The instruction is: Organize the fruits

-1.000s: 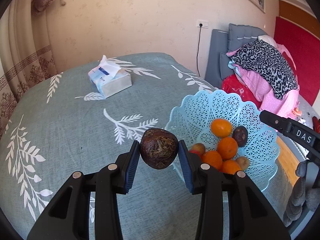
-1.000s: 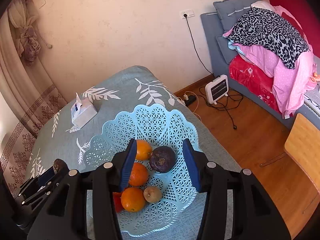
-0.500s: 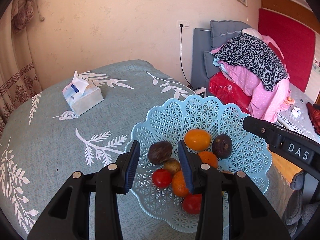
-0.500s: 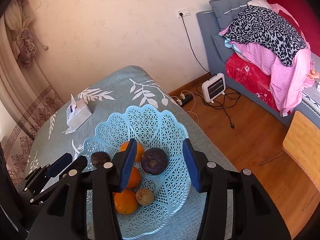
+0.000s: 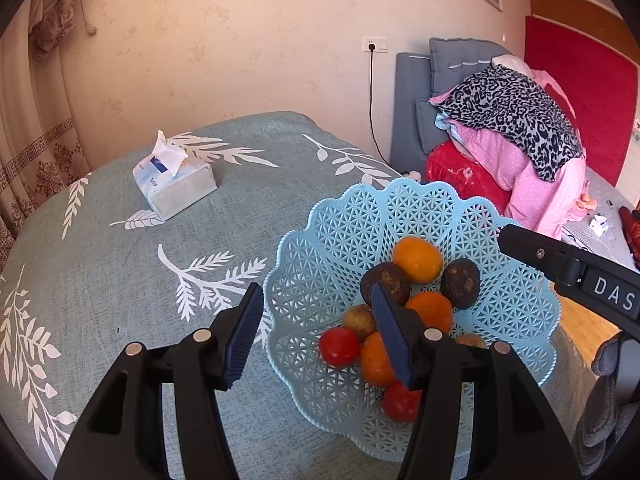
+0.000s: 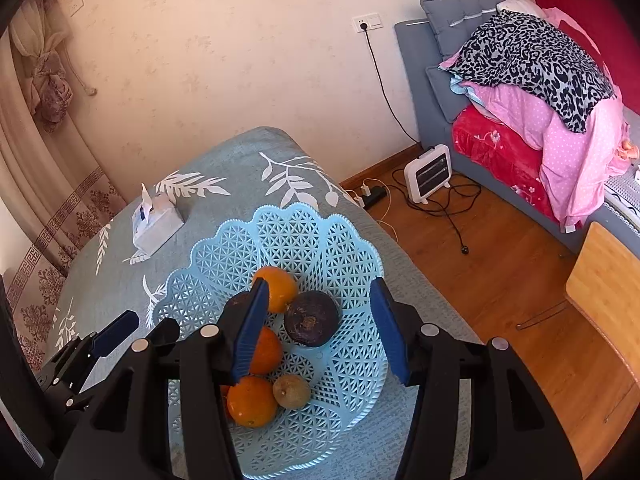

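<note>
Left view: my left gripper [image 5: 320, 332] has just opened and grips nothing; the fruits [image 5: 416, 260] sit in the basket [image 5: 320, 240] at 3 o'clock. Right view: my right gripper [image 6: 320, 328], jaws just widening and empty, hovers over the passion fruit [image 6: 311, 318] at the basket's centre.

Warm daylight falls on a cream, faintly mottled plaster wall [image 6: 240, 60] with a white socket [image 6: 367, 22] and a black cord hanging from it. A beige patterned curtain [image 6: 44, 92] is tied back at the left. On the glossy wooden plank floor [image 6: 500, 280] stands a small white heater [image 6: 428, 173]. A grey upholstered sofa [image 6: 424, 80] is piled with pink and leopard-print bedding [image 6: 532, 56]; behind it is a red wall panel [image 5: 580, 92].
</note>
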The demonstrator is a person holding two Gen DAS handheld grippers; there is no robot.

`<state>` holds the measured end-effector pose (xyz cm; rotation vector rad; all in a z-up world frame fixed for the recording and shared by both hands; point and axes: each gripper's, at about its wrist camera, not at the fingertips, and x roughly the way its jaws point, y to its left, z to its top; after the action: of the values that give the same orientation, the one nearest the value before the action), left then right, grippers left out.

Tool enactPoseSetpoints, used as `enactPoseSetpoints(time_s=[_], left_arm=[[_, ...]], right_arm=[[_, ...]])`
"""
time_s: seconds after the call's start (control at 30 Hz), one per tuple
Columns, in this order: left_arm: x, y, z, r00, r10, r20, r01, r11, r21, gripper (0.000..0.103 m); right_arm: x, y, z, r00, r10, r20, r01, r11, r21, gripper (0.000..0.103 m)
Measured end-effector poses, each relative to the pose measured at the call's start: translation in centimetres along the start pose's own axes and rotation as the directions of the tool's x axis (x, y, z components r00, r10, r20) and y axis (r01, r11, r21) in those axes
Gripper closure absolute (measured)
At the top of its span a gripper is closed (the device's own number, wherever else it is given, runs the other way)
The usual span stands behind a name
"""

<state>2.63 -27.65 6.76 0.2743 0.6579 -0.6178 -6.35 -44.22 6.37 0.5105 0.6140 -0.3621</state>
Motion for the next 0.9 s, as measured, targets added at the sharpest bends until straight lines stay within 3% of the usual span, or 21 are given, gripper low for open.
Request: enactPoseSetpoints(time_s=[0.23,0.33,0.47,0.9], left_arm=[[-0.9,0.1,-0.2,0.999,0.023,0.024,-0.024,1.0,0.007,0.043],[-1.4,0.2,-0.4,0.999,0.03,0.035,-0.031,0.999,0.01,0.035],[-1.9,0.4,-0.6,0.998,0.043,0.043,-0.043,0.999,0.005,0.016],[-4.4,1.1,-1.9,0.991,0.11,0.079,-0.111,0.994,0.018,0.008]], right_arm=[[-0.1,0.3,-0.1,1.0,0.004,0.0,-0.004,1.0,-0.007,0.049],[-0.1,0.4,-0.1,1.0,0.007,-0.002,-0.007,1.0,-0.008,0.048],[-0.6,0.5,-0.2,1.0,0.004,0.011,-0.004,1.0,-0.014,0.036],[-2.4,1.5,-2.8,1.0,0.004,0.004,-0.004,0.991,-0.131,0.017]])
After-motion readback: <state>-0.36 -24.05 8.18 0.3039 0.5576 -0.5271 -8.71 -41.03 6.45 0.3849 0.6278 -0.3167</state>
